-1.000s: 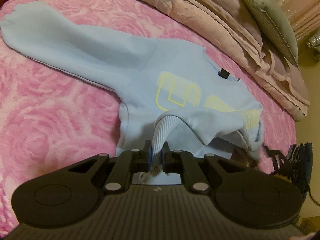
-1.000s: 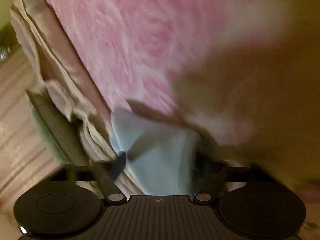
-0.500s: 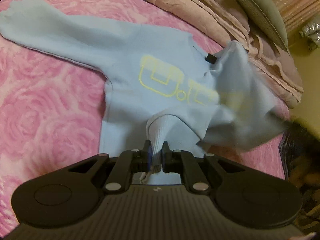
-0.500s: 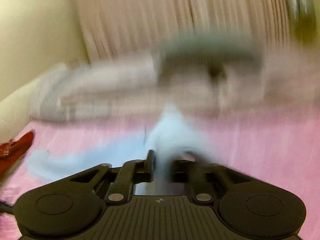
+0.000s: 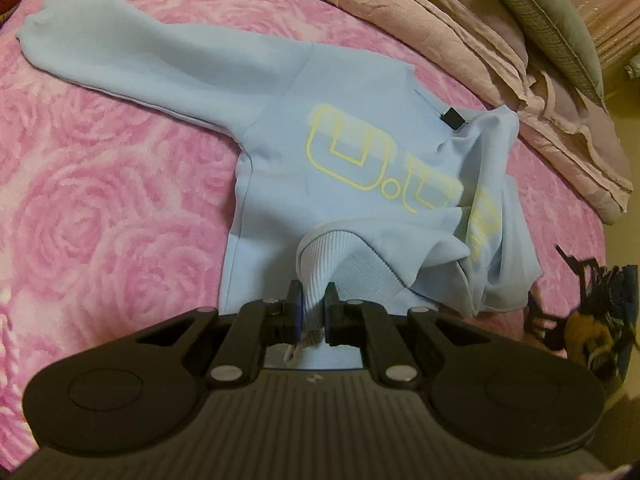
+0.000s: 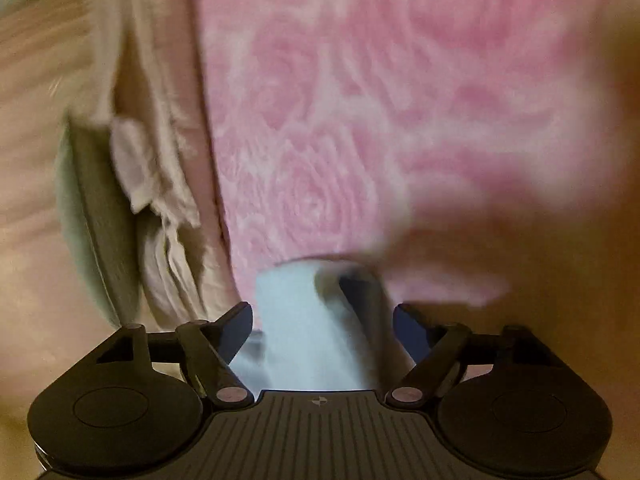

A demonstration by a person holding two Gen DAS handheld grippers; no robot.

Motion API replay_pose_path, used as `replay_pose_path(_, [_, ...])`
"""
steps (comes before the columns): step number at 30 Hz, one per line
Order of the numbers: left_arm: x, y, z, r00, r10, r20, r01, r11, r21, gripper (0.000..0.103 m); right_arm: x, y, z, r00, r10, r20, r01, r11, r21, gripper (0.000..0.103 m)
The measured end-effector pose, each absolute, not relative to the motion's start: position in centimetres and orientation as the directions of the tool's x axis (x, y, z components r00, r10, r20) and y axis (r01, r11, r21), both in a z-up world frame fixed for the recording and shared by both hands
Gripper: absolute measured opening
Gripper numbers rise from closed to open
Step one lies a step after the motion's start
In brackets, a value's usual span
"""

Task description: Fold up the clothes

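Observation:
A light blue sweatshirt point(image 5: 280, 152) with yellow lettering lies on the pink rose-patterned bed point(image 5: 100, 208). One sleeve stretches out to the far left. Its right side is flipped over in a loose bunch point(image 5: 492, 232). My left gripper point(image 5: 311, 312) is shut on the ribbed hem point(image 5: 324, 256) at the near edge. My right gripper point(image 6: 322, 320) is open, its jaws spread wide, with blue fabric point(image 6: 304, 336) lying loose between them; this view is blurred.
A beige quilt point(image 5: 480, 40) and a grey-green pillow point(image 5: 548, 20) lie along the far side of the bed. The quilt point(image 6: 160, 184) and pillow point(image 6: 88, 224) also show in the right wrist view. A dark object point(image 5: 592, 312) sits at the bed's right edge.
The right gripper swung the sweatshirt's right side up and over, then opened and let the fabric go. The flipped part has dropped into a bunch. The left gripper stays shut on the hem.

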State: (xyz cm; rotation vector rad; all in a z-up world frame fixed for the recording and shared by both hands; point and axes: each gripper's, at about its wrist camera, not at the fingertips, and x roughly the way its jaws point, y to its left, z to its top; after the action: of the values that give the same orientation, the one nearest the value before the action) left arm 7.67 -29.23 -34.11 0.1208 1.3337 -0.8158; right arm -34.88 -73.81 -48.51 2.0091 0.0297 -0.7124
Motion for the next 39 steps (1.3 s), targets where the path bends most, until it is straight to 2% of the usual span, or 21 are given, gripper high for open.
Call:
replay_pose_path(1, [7.5,-29.2,-34.0,0.012,-0.454,-0.891,0.586,0.725,-0.361,0.007,-34.2,-74.2,-48.9,0.833,-0.252,-0.492,0.298,-0.546,0.783,0.069])
replay_pose_path(2, [7.4,-29.2,-33.8,0.016,-0.453,-0.891,0.587,0.726,-0.358,0.007,-33.8,-74.7,-49.1,0.833,-0.243,-0.497,0.299,-0.557,0.774,0.048])
replay_pose_path(3, [7.2,-29.3,-33.7,0.020,-0.453,-0.891,0.589,0.726,-0.356,0.007,-33.8,-75.2,-49.3,0.829,-0.235,-0.508,0.306,-0.570,0.763,0.011])
replay_pose_path(4, [6.9,-29.3,-33.4,0.024,-0.454,-0.891,0.591,0.725,-0.354,0.007,-33.7,-75.5,-48.5,0.817,-0.247,-0.520,0.335,-0.532,0.778,0.009])
replay_pose_path(7, [5.7,-29.4,-32.6,-0.017,-0.491,-0.871,0.595,0.695,-0.403,0.007,-33.3,-75.7,-43.0,0.766,-0.355,-0.535,0.478,-0.240,0.845,0.007])
replay_pose_path(9, [4.3,-29.9,-32.5,-0.085,-0.517,-0.851,0.596,0.658,-0.460,0.007,-33.2,-75.5,-36.7,0.723,-0.472,-0.504,0.599,0.067,0.798,0.007])
replay_pose_path(10, [3.3,-30.4,-32.6,-0.134,-0.532,-0.836,0.594,0.632,-0.498,0.007,-33.1,-75.3,-33.1,0.705,-0.533,-0.467,0.652,0.229,0.723,0.007])
replay_pose_path(12, [0.9,-31.7,-33.4,-0.243,-0.553,-0.797,0.582,0.575,-0.576,0.007,-33.2,-73.7,-26.5,0.656,-0.653,-0.378,0.746,0.485,0.456,0.007])
replay_pose_path(13, [-0.7,-32.6,-34.1,-0.298,-0.553,-0.778,0.569,0.552,-0.610,0.008,-33.5,-72.7,-24.3,0.627,-0.706,-0.330,0.778,0.550,0.303,0.007])
replay_pose_path(14, [-2.3,-33.8,-35.0,-0.352,-0.546,-0.760,0.551,0.535,-0.640,0.007,-34.0,-72.6,-23.2,0.600,-0.738,-0.309,0.800,0.561,0.213,0.007])
replay_pose_path(15, [-4.0,-34.9,-35.9,-0.405,-0.538,-0.739,0.532,0.519,-0.669,0.010,-34.6,-73.1,-22.9,0.574,-0.756,-0.315,0.818,0.547,0.178,0.021])
replay_pose_path(16, [-5.9,-36.0,-36.7,-0.454,-0.523,-0.721,0.517,0.504,-0.692,0.015,-35.5,-74.1,-23.4,0.520,-0.773,-0.364,0.852,0.496,0.165,0.042])
replay_pose_path(17, [-7.9,-36.9,-37.5,-0.502,-0.502,-0.705,0.506,0.490,-0.710,0.016,-36.6,-75.6,-24.6,0.435,-0.777,-0.455,0.899,0.406,0.165,0.092])
replay_pose_path(18, [-9.8,-37.7,-38.0,-0.544,-0.478,-0.689,0.502,0.472,-0.724,0.019,-37.8,-77.1,-25.9,0.345,-0.766,-0.541,0.937,0.313,0.155,0.102])
replay_pose_path(20, [-13.3,-38.4,-38.0,-0.612,-0.430,-0.664,0.517,0.418,-0.747,0.019,-40.9,-78.8,-28.8,0.188,-0.689,-0.700,0.982,0.118,0.147,0.102])
replay_pose_path(21, [-14.1,-38.1,-37.6,-0.624,-0.419,-0.659,0.528,0.396,-0.751,0.019,-42.8,-78.6,-30.0,0.166,-0.632,-0.757,0.983,0.042,0.180,0.102])
replay_pose_path(23, [-14.7,-36.6,-36.9,-0.622,-0.410,-0.668,0.554,0.372,-0.744,0.019,-46.8,-76.3,-32.1,0.246,-0.521,-0.817,0.946,-0.055,0.320,0.102])
replay_pose_path(26, [-11.7,-32.7,-36.3,-0.505,-0.402,-0.764,0.614,0.455,-0.645,0.019,-48.4,-71.4,-34.6,0.380,-0.378,-0.844,0.894,-0.082,0.440,0.102])
replay_pose_path(30, [-3.9,-26.6,-35.8,-0.187,-0.353,-0.917,0.638,0.666,-0.387,0.027,-44.9,-66.8,-36.5,0.482,-0.186,-0.856,0.869,-0.026,0.494,0.102])
replay_pose_path(34, [2.3,-23.3,-36.1,0.002,-0.304,-0.953,0.575,0.780,-0.248,0.027,-42.5,-61.8,-37.7,0.559,-0.080,-0.825,0.829,0.062,0.555,0.101])
replay_pose_path(39, [4.6,-23.1,-39.4,0.024,-0.304,-0.952,0.558,0.795,-0.240,0.028,-41.9,-58.3,-38.1,0.572,-0.071,-0.817,0.819,0.112,0.563,0.099])
